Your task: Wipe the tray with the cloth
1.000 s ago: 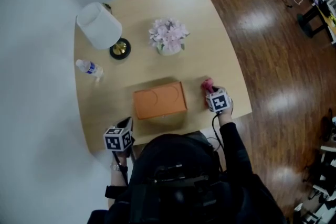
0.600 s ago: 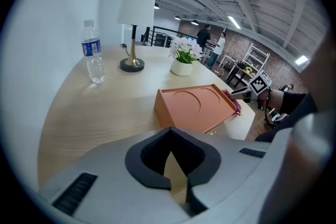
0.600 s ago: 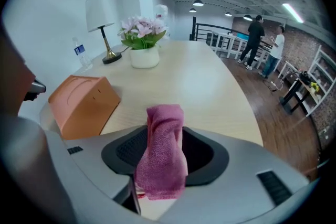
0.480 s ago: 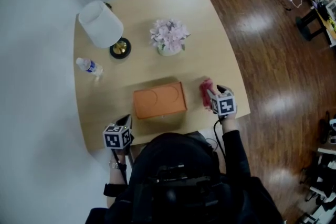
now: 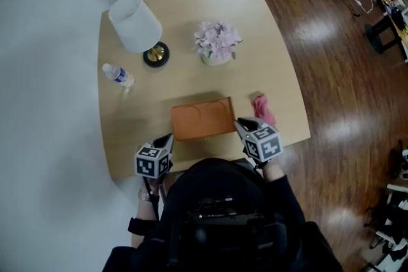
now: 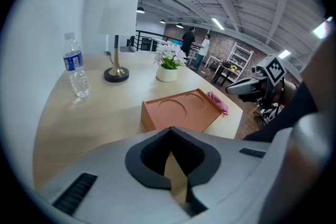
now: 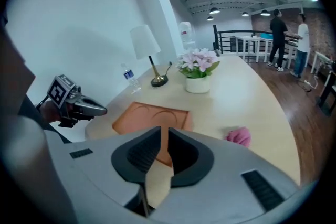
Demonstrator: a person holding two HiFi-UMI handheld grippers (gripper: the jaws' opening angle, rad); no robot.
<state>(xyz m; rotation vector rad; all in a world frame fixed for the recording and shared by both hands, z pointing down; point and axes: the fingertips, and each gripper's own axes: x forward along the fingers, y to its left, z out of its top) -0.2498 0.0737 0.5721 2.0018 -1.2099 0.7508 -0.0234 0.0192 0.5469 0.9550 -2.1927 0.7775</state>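
tray: flat orange rectangular tray with two round recesses (image 5: pixel 203 118), mid-way across the light wooden counter (image 5: pixel 268 35), long side toward me, nothing lying in it.
cloth: small crumpled pink cloth (image 5: pixel 262 108), on the counter just beside the tray's right end, not on it. Nothing touches it. That's my right side, so an easy reach.
right hand-held gripper (image 5: pixel 241 126): tilted down, tips by the tray's near-right corner. Jaws have just been closing, now a thin slit apart, nothing between them.
left hand-held gripper (image 5: pixel 167 140): just off the tray's near-left corner, tips together, empty. My guess is it's parked there to steady the tray.
stage: a loose cloth beside the tray fits either cloth waiting for pickup or cloth put down after the wipe. Can't settle which.
clutter: white-shaded lamp (image 5: pixel 135 23), clear water bottle (image 5: pixel 118 75) and pink flowers in a white pot (image 5: pixel 218 42) stand on the far half, well apart from the tray.
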